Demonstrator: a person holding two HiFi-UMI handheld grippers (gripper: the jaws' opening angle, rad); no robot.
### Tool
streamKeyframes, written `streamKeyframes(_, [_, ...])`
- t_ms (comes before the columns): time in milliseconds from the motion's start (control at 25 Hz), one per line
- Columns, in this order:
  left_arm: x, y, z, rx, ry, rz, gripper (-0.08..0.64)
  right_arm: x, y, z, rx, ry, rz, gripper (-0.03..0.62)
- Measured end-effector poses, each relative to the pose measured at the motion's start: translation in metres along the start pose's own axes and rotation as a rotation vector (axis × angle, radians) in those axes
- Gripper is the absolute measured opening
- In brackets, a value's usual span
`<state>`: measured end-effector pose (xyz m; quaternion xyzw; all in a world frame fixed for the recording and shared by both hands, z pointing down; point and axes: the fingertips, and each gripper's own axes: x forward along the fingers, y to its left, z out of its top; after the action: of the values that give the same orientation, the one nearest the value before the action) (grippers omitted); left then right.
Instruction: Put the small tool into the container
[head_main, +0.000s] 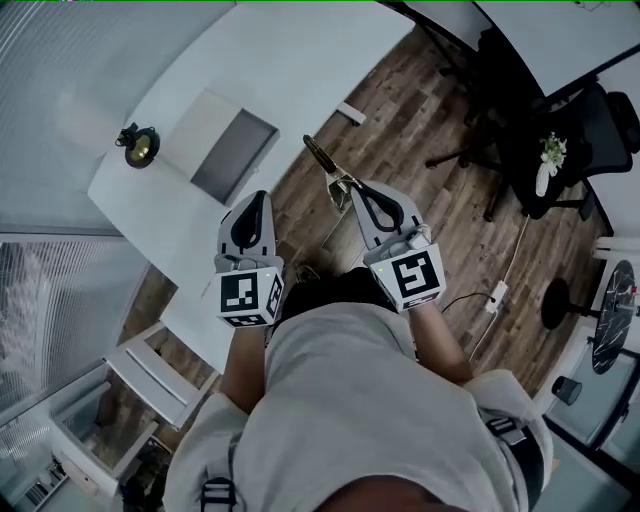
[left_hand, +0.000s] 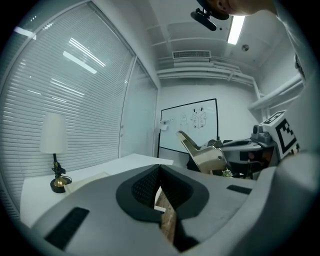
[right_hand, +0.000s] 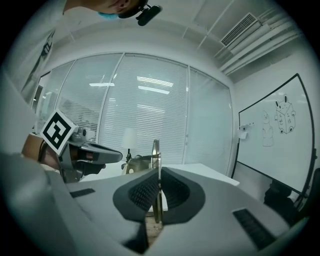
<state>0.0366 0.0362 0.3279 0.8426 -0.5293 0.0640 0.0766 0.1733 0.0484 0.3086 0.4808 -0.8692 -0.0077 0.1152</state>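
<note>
My right gripper (head_main: 352, 190) is shut on a small brass-coloured metal tool (head_main: 325, 165), which sticks out past the jaws over the wooden floor. In the right gripper view the tool's thin blade (right_hand: 156, 152) stands upright between the pads of the right gripper (right_hand: 159, 172). My left gripper (head_main: 257, 197) hovers beside it at the white table's edge, shut, with nothing between its jaws (left_hand: 160, 167). From there the tool (left_hand: 200, 150) shows to the right. The container (head_main: 195, 125), a shallow beige box with a grey inside, lies on the table ahead of the left gripper.
A small lamp (head_main: 138, 147) with a brass base stands on the white table (head_main: 290, 70) left of the container. Beyond the wooden floor (head_main: 420, 110) are an office chair (head_main: 500, 100) and a dark table with a white vase (head_main: 545, 165). A power strip (head_main: 495, 295) lies at the right.
</note>
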Motion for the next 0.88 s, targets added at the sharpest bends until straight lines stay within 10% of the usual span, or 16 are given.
streamKeyframes(880, [0.036,0.133,-0.062,-0.170,0.133,0.464,0.023,0.198,0.030,-0.031,-0.235,0.081,0.565,0.028])
